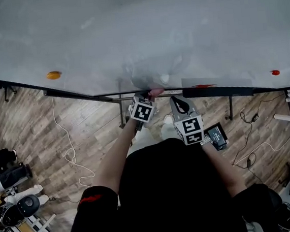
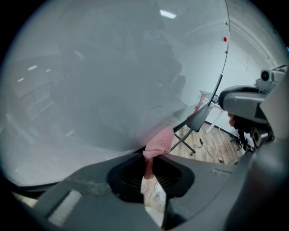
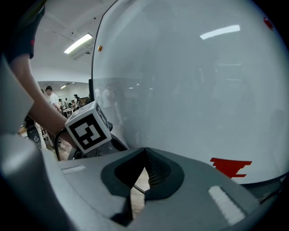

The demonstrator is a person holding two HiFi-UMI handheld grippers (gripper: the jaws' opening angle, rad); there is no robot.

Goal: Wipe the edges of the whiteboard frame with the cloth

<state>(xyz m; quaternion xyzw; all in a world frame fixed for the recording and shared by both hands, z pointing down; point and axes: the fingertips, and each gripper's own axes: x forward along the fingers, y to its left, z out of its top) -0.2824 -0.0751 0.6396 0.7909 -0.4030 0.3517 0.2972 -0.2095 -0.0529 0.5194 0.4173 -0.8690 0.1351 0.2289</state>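
Note:
The whiteboard fills the top of the head view, its dark bottom frame edge running across. My left gripper is shut on a pink cloth and holds it against that bottom edge near the middle. In the left gripper view the cloth sticks out from between the jaws of the left gripper and touches the board's lower rim. My right gripper hangs just right of it, below the frame. Seen in its own view, the right gripper is shut with nothing in it.
An orange magnet and a red magnet sit on the board, and a red mark lies near the rim. The stand's legs, white cables and chairs are on the wood floor below.

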